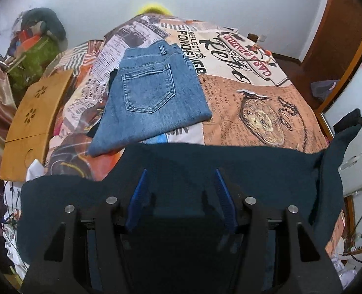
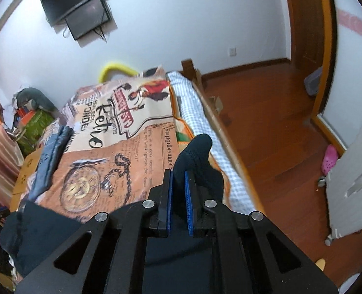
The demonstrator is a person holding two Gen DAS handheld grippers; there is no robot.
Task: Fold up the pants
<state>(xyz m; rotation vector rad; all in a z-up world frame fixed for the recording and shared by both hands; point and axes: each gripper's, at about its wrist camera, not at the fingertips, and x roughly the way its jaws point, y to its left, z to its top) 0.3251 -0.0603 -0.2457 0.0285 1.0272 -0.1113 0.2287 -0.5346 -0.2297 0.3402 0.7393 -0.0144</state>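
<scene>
Dark navy pants [image 1: 230, 169] lie across the near part of the bed under my left gripper [image 1: 181, 183], whose blue pads stand wide apart with nothing between them. My right gripper [image 2: 178, 178] is shut on a bunched corner of the same navy pants [image 2: 195, 152], which sticks up between its blue pads above the bed's right edge. The far corner of the fabric also rises at the right of the left wrist view [image 1: 345, 132]. Folded blue jeans [image 1: 151, 98] lie farther back on the bed; they show at the left in the right wrist view [image 2: 51, 156].
The bed has a newspaper-print cover [image 1: 254, 98]. A wooden lap table [image 1: 31, 122] leans at the bed's left side. Clutter [image 1: 33, 49] is piled at the far left. A checked sheet [image 2: 205, 137] and wooden floor [image 2: 279, 132] lie right of the bed.
</scene>
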